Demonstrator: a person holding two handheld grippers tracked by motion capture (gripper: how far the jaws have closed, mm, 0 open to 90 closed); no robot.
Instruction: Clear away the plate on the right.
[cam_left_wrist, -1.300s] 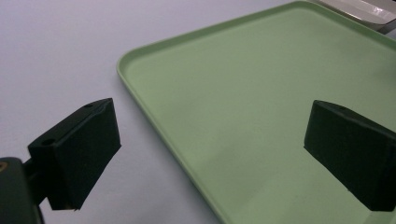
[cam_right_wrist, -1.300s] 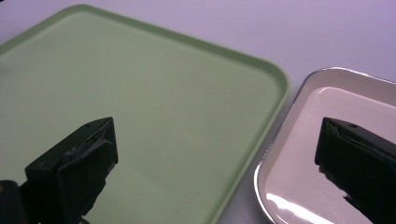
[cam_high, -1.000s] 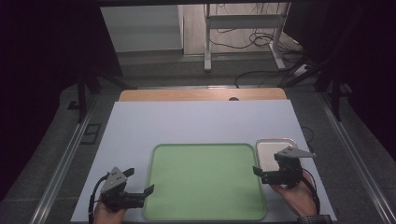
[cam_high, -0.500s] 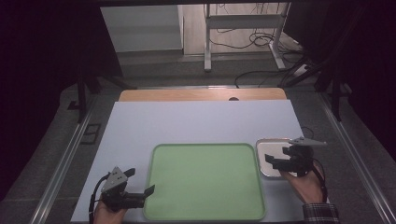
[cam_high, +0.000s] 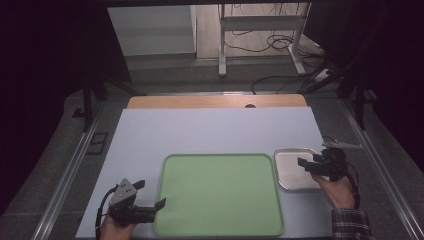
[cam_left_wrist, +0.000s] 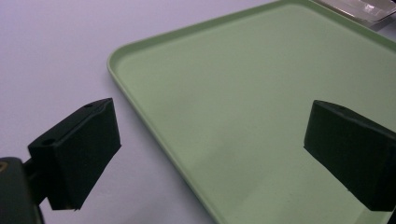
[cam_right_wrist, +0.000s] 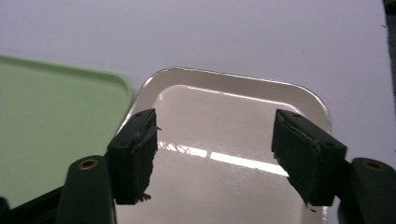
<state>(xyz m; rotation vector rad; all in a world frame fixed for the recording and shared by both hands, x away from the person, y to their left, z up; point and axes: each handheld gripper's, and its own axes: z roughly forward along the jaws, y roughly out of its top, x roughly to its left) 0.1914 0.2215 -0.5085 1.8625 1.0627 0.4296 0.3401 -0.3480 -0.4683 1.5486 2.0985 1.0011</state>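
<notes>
Steel tray (cam_high: 292, 170), small and shiny with rounded corners, lies at the right middle of the high view, on the pale sheet (cam_high: 210, 132) that covers the table; it sits just beside the right edge of the green tray (cam_high: 220, 192), and I cannot tell whether the two rims touch. My right gripper (cam_high: 311, 166) hangs over the steel tray's right half, its tips pointing toward the left of the frame. In the right gripper view (cam_right_wrist: 212, 154) the tray's bright floor (cam_right_wrist: 219, 130) shows between my two black pads (cam_right_wrist: 137, 149), which stand apart with nothing between them; these jaws have just been closing from their widest and press on nothing. A strip of reflected light runs across the metal in the lower centre of that view, and a corner of the green tray (cam_right_wrist: 56, 116) fills its left side.

My left gripper (cam_high: 150, 197) rests at the lower left of the high view, at the green tray's left rim near its lower corner. In the left gripper view (cam_left_wrist: 212, 154) the jaws gape wide and empty, one pad over the pale sheet (cam_left_wrist: 56, 51) at lower left, the other over the green tray (cam_left_wrist: 243, 93) at right, the rim passing between them. A sliver of the steel tray (cam_left_wrist: 359, 7) shows at the upper right corner. A checked sleeve (cam_high: 352, 225) shows at the lower right of the high view.
</notes>
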